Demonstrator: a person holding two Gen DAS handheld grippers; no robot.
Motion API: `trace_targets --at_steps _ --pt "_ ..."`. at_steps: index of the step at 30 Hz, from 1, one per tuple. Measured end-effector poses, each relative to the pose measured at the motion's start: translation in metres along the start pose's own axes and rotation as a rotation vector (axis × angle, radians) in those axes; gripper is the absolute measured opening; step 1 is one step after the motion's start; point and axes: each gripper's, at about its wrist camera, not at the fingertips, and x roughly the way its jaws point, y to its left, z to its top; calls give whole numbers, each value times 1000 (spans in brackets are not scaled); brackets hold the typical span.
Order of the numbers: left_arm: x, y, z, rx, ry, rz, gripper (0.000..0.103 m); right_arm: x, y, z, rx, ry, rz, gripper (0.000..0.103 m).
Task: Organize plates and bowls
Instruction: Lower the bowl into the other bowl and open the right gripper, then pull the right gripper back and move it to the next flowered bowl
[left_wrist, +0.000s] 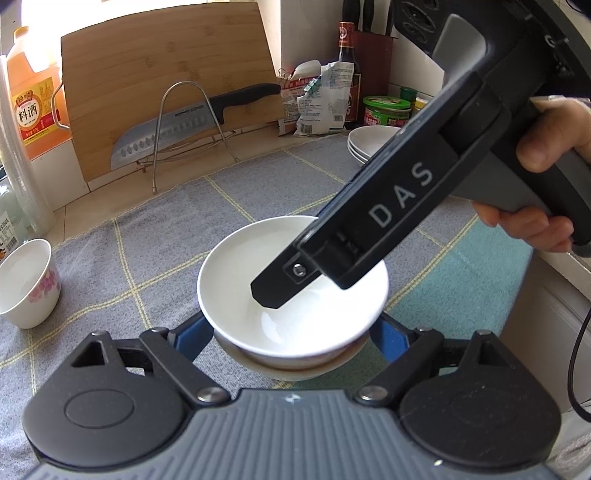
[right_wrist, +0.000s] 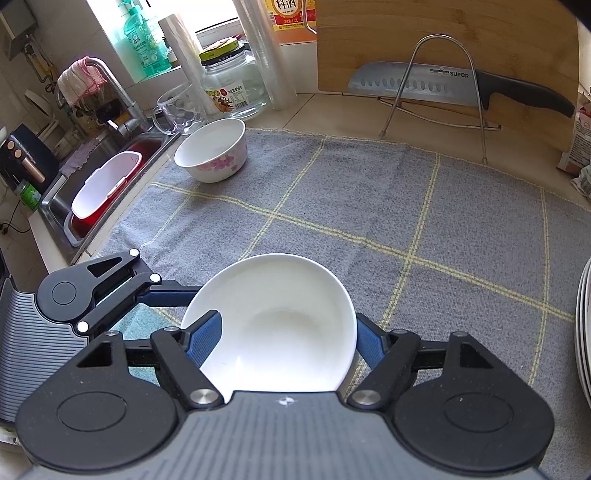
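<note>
A glossy white ceramic bowl (left_wrist: 229, 280) is being nested in a beige bowl (left_wrist: 288, 369) on the grey checked cloth (left_wrist: 166, 229). The stack is being steadied by the left gripper (left_wrist: 291, 332), seemingly clamped on the beige bowl. The white bowl's rim is being straddled by the right gripper (right_wrist: 288, 336), one blue pad (right_wrist: 207, 332) inside; whether it is pressing cannot be told.

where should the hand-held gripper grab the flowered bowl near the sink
Grip the flowered bowl by its rim, one finger inside, one outside, coming down from above on the side facing the grey cloth. It stands upright, mouth open, and the glass mug crowds its far side.
</note>
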Motion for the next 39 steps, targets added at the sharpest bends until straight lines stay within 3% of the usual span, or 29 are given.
trace_targets --at_steps 6,15,21,27,35,39 --pt "-4 -1 -2 10 -9 2 97 -1 3 -5 -16 -12 1 97" --pt "-13 8 -13 -63 3 -19 98 -9 15 -13 -83 -56 -67 103" --pt "-20 8 -18 -110 7 8 98 -13 23 -15 -139 -71 -62 103" --pt "-29 9 -22 -160 17 72 98 -17 26 -12 -192 -94 -28 103" --pt "-47 25 -29 -232 40 214 98 -16 31 2 -251 -151 37 103" --pt "-53 46 -35 -252 26 244 98 -12 43 9 -267 -161 4 103"
